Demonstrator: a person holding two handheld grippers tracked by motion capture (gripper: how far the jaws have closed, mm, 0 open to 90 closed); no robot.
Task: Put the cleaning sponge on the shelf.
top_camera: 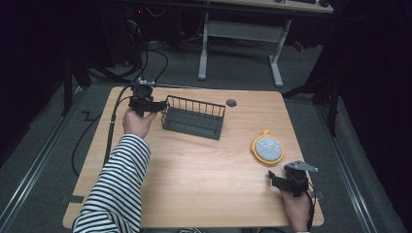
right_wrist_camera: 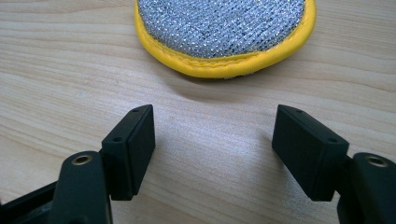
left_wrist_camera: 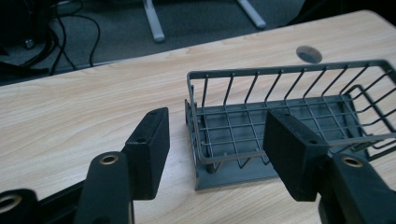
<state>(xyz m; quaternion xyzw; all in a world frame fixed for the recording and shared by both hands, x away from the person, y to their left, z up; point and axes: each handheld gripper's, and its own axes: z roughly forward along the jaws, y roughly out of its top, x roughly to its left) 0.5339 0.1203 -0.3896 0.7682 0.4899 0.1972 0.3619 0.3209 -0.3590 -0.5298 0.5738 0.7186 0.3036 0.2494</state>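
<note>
A light wooden table (top_camera: 194, 170) carries two things. Toward its far edge, left of the middle, sits a dark grey wire basket (top_camera: 193, 117), long and low, with upright wire sides and a grid floor; nothing lies in it. Just beyond the basket's right end a small round grey cap (top_camera: 231, 103) is set into the tabletop. Near the right edge, about midway down, lies a round scouring pad (top_camera: 268, 148) with a glittering silver mesh face, a stitched yellow rim and a small yellow loop at its far side.

The left gripper (top_camera: 156, 105) is held by a hand in a striped sleeve (top_camera: 119, 184) near the far left corner, at the basket's left end. In the left gripper view its jaws stand wide apart, holding nothing, one outside the basket's end wall and the other over the basket's near rim; whether either touches the wire cannot be told.

The right gripper (top_camera: 272, 177) is held near the near right corner, just short of the pad. In the right gripper view its jaws gape wide over bare wood, empty, with the pad's yellow rim lying clear ahead of them.
</note>
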